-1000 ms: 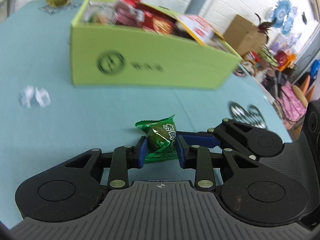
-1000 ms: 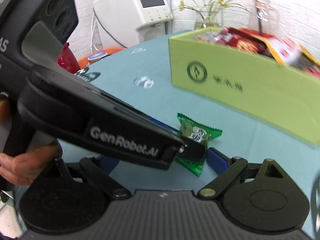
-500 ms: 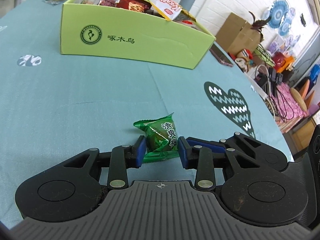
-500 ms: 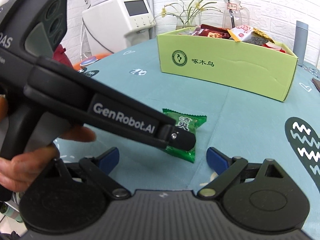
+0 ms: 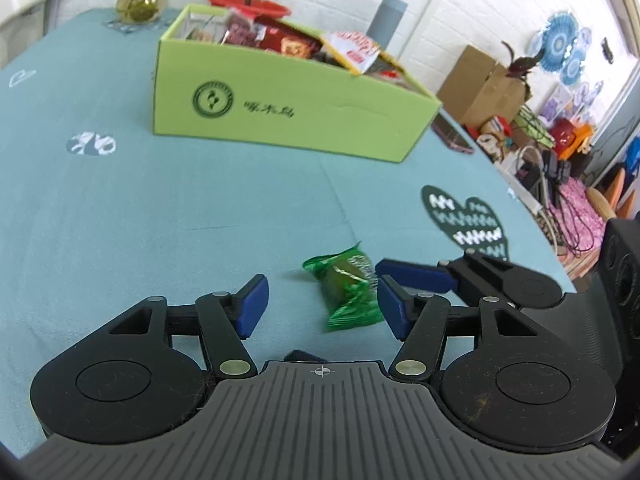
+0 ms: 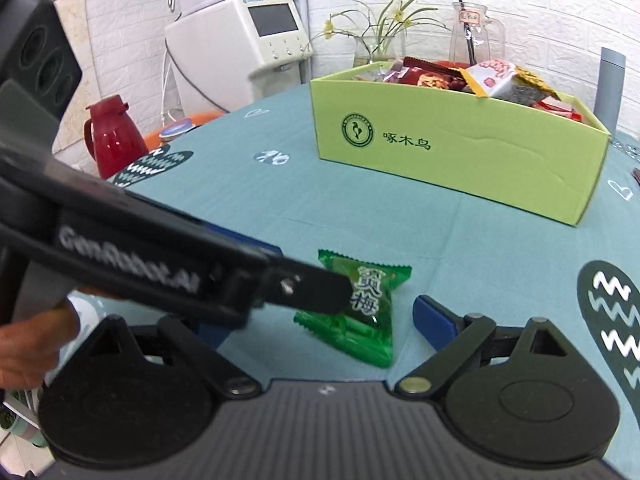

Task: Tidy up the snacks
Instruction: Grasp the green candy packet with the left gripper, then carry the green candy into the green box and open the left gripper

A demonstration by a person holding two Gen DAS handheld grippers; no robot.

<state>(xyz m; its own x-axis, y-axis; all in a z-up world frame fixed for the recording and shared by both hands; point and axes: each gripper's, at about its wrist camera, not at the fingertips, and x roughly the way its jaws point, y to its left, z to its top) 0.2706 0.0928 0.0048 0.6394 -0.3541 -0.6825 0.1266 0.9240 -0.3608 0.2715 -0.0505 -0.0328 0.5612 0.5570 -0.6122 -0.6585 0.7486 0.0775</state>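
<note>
Open tablecloth (image 5: 168,216) before green box (image 5: 288,116)

Round table (image 6: 360,208) under a teal cloth printed with dark hearts bearing white zigzags (image 5: 466,222); white brick-pattern wall (image 6: 540,4) behind. Against the wall: white appliance with a grey screen (image 6: 256,44), red jug (image 6: 114,142), glass vase of thin green stems with yellow flowers (image 6: 376,36), glass pitcher (image 6: 472,32), grey cylinder (image 6: 610,84). Far side: brown cardboard boxes (image 5: 480,80), blue paper fans on the wall (image 5: 568,44), cluttered floor in bright daylight.
</note>
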